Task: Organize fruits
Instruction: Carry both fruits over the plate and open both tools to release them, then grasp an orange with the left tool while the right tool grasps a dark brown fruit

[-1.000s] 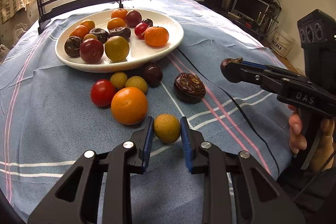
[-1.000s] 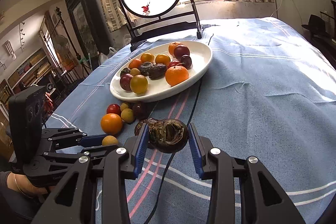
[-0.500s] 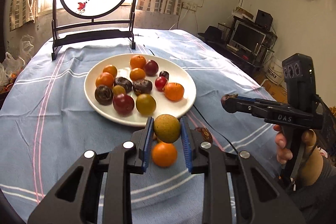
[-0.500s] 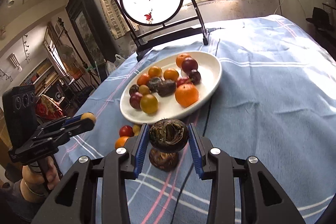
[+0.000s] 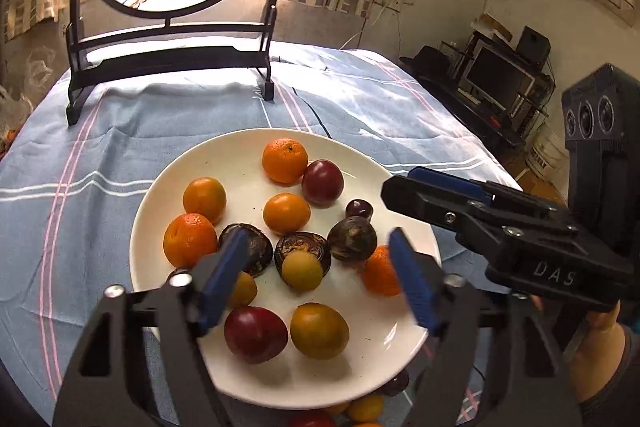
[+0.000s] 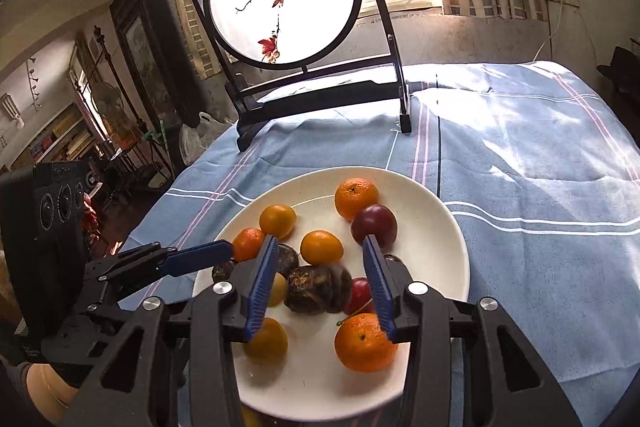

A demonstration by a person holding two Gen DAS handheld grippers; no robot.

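A white plate [image 5: 240,155] [image 6: 436,211] on the blue cloth holds several oranges, red plums, yellow fruits and dark wrinkled fruits. My left gripper [image 5: 316,279] is open above the plate, and the small yellow fruit [image 5: 302,270] lies free below it against a dark wrinkled fruit [image 5: 304,247]. My right gripper [image 6: 320,283] is open above the plate too, and the dark wrinkled fruit [image 6: 316,289] lies free between its fingers. The right gripper shows at the right of the left wrist view [image 5: 404,187], and the left gripper at the left of the right wrist view [image 6: 212,251].
A round painted screen on a black stand [image 5: 172,63] [image 6: 320,95] stands behind the plate. A few loose fruits [image 5: 364,409] lie on the cloth at the plate's near edge. A black cable [image 6: 439,131] runs across the cloth.
Both grippers moved forward over the plate and opened. The yellow fruit left the left gripper and the dark wrinkled fruit left the right gripper; both now lie in the plate.
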